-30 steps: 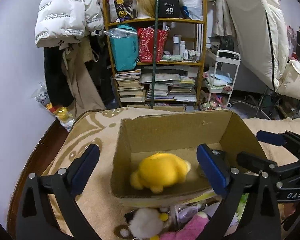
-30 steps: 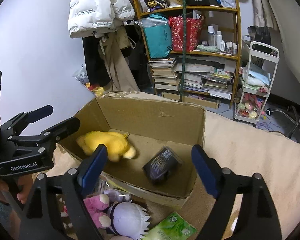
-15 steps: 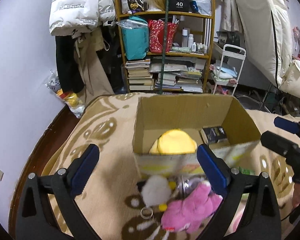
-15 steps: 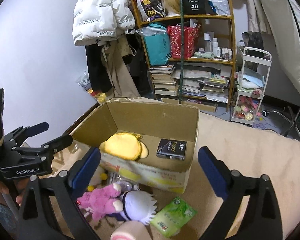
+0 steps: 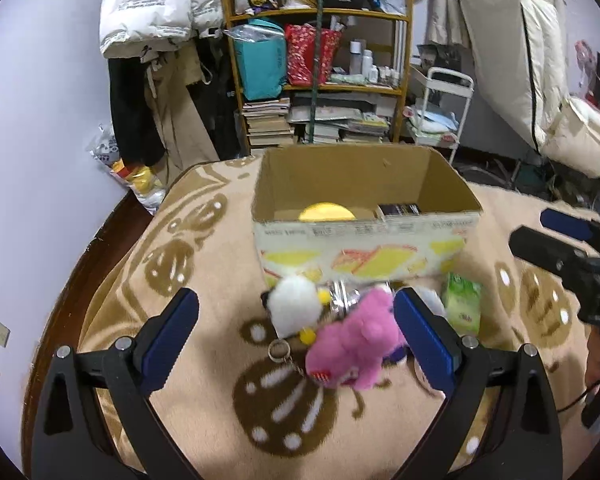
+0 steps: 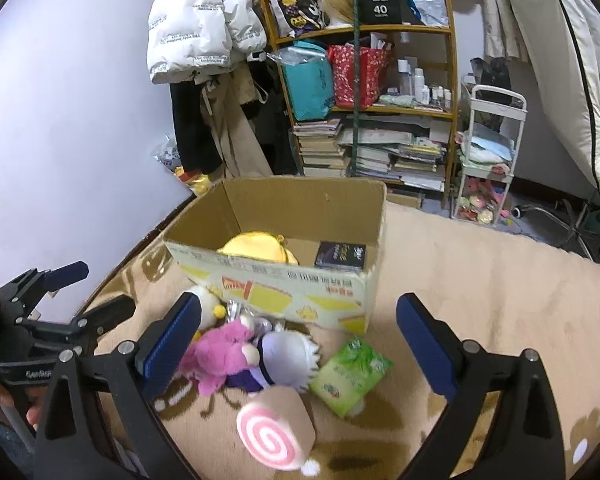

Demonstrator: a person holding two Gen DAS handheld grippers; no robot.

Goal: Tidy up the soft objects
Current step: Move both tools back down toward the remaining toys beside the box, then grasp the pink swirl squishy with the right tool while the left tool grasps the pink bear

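Both the left tongs (image 5: 296,332) and the right tongs (image 6: 300,336) stand wide apart with nothing clamped, the right's jaws having just been opening. Below them on the patterned blanket (image 5: 204,248) lie a pink-swirl roll plush (image 6: 274,432), a pink plush (image 5: 352,346), a white-haired doll (image 6: 288,356), a white fluffy keychain toy (image 5: 294,306) and a green tissue pack (image 6: 350,372). Just beyond, the cardboard box (image 6: 284,292) holds a yellow plush (image 6: 256,246) and a dark packet (image 6: 340,256).
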